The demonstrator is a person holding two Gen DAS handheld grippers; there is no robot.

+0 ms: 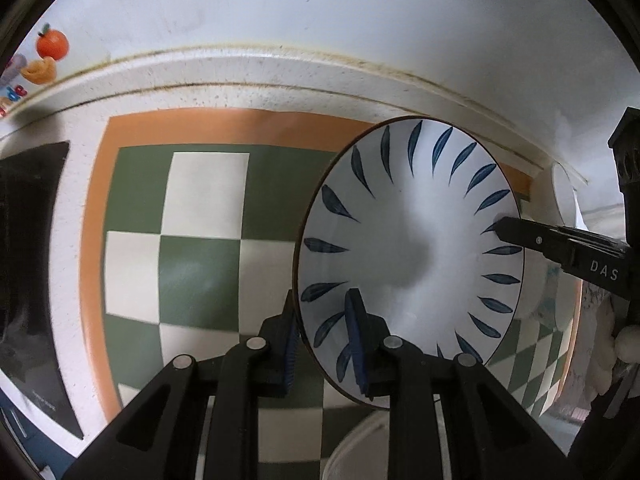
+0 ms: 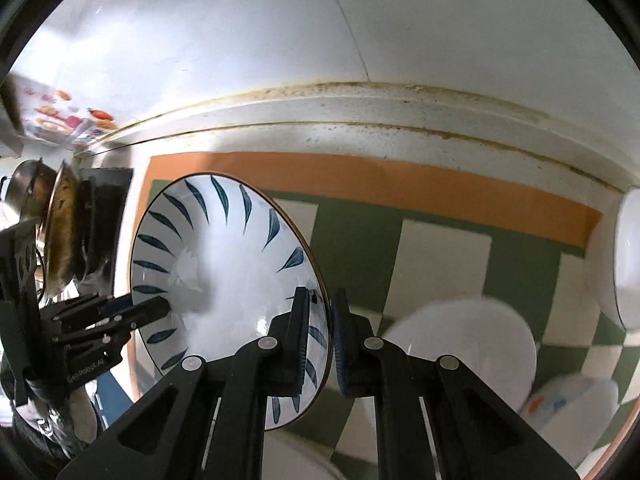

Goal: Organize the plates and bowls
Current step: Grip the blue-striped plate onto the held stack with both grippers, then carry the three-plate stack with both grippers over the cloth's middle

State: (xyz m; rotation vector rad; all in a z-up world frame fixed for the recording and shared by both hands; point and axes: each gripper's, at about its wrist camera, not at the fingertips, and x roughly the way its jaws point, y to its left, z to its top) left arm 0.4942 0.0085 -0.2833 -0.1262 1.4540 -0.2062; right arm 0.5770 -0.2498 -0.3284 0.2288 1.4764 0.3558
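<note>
A white bowl with blue leaf marks (image 1: pixel 412 256) is held up off the checkered mat (image 1: pixel 200 240) by both grippers. My left gripper (image 1: pixel 324 344) is shut on its near left rim, one finger inside and one outside. My right gripper (image 2: pixel 320 336) is shut on the opposite rim; its finger (image 1: pixel 532 236) shows in the left wrist view at the bowl's right edge. The same bowl (image 2: pixel 224 280) fills the left of the right wrist view, with the left gripper's finger (image 2: pixel 148 308) on its far rim.
White bowls sit below and right: one (image 2: pixel 472 344) under the right gripper, a tall one (image 2: pixel 632 256) at the right edge, a patterned one (image 2: pixel 572 404) at lower right. A black stove (image 1: pixel 32 260) lies left. Pots (image 2: pixel 60 224) stand on it. The wall runs behind.
</note>
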